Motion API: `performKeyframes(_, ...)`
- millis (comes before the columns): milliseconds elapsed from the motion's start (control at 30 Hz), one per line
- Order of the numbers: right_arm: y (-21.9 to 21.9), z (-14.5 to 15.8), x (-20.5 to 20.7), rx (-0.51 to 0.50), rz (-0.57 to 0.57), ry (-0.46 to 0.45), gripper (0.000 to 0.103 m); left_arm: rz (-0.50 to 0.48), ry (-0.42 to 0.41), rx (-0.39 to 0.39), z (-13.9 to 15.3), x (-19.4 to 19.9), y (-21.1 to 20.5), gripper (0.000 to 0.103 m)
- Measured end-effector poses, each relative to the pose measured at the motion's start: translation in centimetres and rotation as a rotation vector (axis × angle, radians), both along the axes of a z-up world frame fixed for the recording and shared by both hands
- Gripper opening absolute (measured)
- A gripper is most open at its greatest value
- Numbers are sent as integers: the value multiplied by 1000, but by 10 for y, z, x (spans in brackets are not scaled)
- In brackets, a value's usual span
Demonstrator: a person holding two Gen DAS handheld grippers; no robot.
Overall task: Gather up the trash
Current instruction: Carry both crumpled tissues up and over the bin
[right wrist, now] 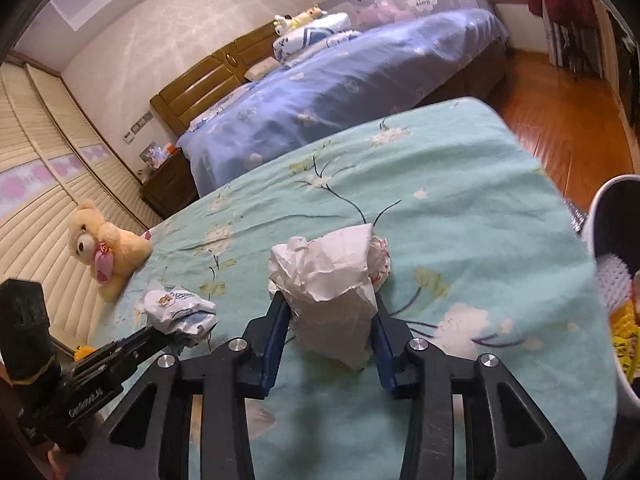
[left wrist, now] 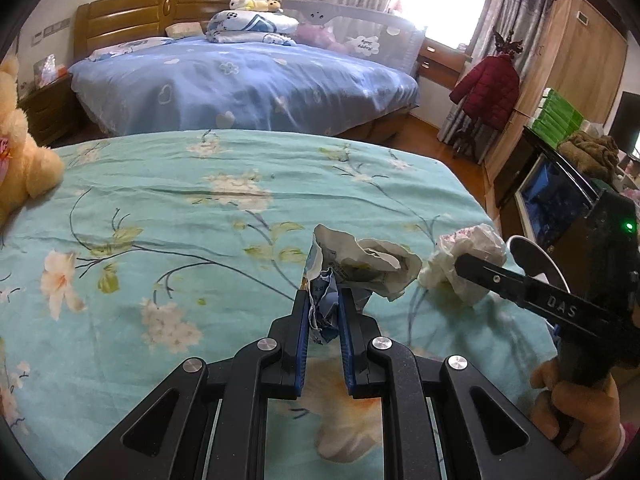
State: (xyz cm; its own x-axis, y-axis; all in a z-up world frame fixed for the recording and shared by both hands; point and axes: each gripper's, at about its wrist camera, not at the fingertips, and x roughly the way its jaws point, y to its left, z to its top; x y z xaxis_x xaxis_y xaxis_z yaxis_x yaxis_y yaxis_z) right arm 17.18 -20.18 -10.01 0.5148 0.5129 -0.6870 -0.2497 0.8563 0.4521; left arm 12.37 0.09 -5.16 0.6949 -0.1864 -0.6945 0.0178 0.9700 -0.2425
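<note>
Left gripper [left wrist: 325,304] clenched on a crumpled blue-and-white wrapper [left wrist: 360,270]; bulk of the wad projecting ahead of and to the right of the fingertips, just over the teal floral bedspread [left wrist: 160,208]. Right gripper [right wrist: 330,312] closed around a crumpled white paper wad [right wrist: 328,280], jaws set wide, wad filling the gap and bulging above and ahead of the fingertips. Contact with the bedspread beneath either wad: not determinable. White bin [right wrist: 608,280] at the far right of the right gripper, beside the bed edge, some yellow and white contents visible inside. Plush bear [right wrist: 102,248] far to the left, well apart from both grippers, not trash. Handling judgement: both wads very light, soft, compressible, non-fragile; no risk from squeeze force, main risk slippage or partial unfolding during transport. Wrapper probably slicker than the paper, held only by a narrow folded tail; recommended hold deeper into the dense crumpled core, not on a loose flap. Paper wad gripped across its widest section, adequate; firm closure advised to compact it. Likely next requirement: carry toward the bin, release above the opening, right load first owing to proximity.
</note>
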Motion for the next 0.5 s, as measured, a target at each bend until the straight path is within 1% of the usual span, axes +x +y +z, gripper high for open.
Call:
performKeyframes(267, -31, 24, -29, 2, -22, -58, 37, -70, -16, 21, 9, -3, -36, 12)
performKeyframes(500, -58, 34, -46, 1, -57, -80, 37, -135, -27, 40, 16, -4, -71, 13)
